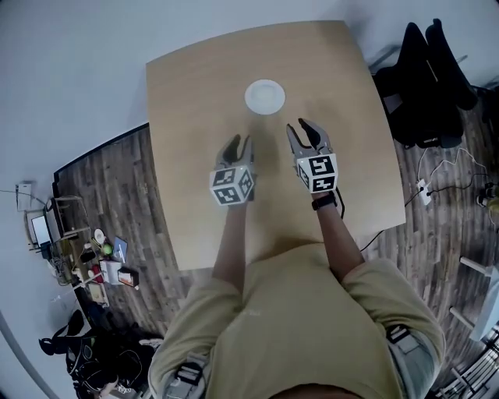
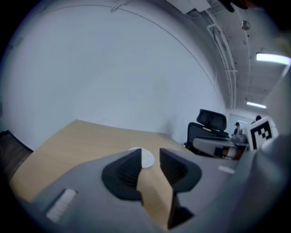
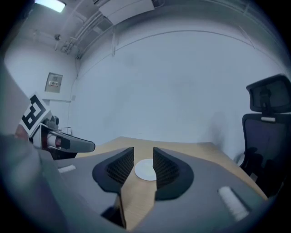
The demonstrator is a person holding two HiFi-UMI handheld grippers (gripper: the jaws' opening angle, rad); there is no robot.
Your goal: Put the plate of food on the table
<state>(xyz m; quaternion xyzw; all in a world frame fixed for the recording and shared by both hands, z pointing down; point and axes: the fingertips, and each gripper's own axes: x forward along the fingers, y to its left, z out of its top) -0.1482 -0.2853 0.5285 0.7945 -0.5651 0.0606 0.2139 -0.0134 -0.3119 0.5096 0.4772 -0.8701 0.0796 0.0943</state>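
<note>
Holding our left gripper (image 1: pixel 240 143) and right gripper (image 1: pixel 299 127) part-open, empty, we see the white plate (image 1: pixel 264 97) on the table (image 1: pixel 187 93).

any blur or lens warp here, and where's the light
Head view: strong fisheye, the table edges bow; light is even, the white plate fairly sharp. Left gripper view: left claw soft and close, ceiling strip lights glare upper right. Right gripper view: dark round vignette, right claw slightly blurred, ceiling light top left.
</note>
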